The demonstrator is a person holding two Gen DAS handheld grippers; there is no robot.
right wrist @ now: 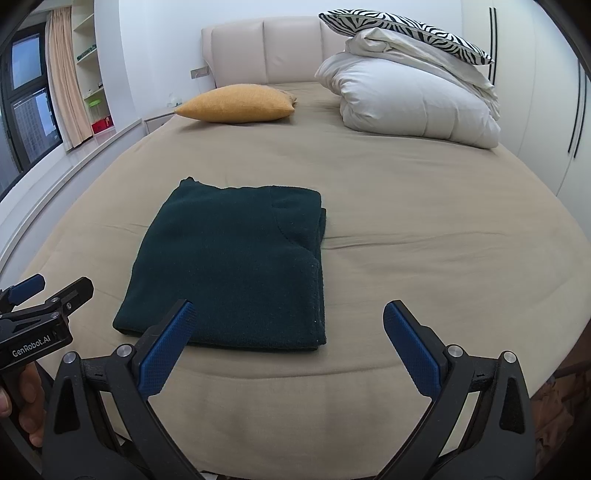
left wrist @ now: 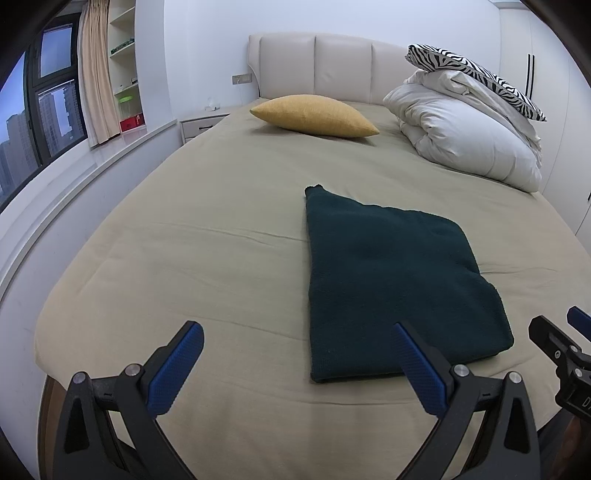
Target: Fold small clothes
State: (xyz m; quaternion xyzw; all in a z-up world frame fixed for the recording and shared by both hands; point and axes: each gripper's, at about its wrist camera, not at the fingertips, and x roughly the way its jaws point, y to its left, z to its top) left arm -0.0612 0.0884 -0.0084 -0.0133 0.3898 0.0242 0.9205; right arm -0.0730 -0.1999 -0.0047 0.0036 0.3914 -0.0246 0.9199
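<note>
The folded dark green garment (left wrist: 399, 288) lies flat near the foot of the beige bed (left wrist: 207, 258). The left gripper (left wrist: 297, 363) hangs spread wide, empty; the right gripper (right wrist: 288, 341) is spread too, its body cut off in the left view. Only the right view shows the garment's seam and layered right edge.

"GenRobot.AI" — white lettering on the left tongs (right wrist: 51, 291) body

Dark green garment (right wrist: 229, 266) on tan sheet (right wrist: 406, 229); mustard cushion (right wrist: 236, 103), zebra-striped pillow (right wrist: 406, 29).
</note>
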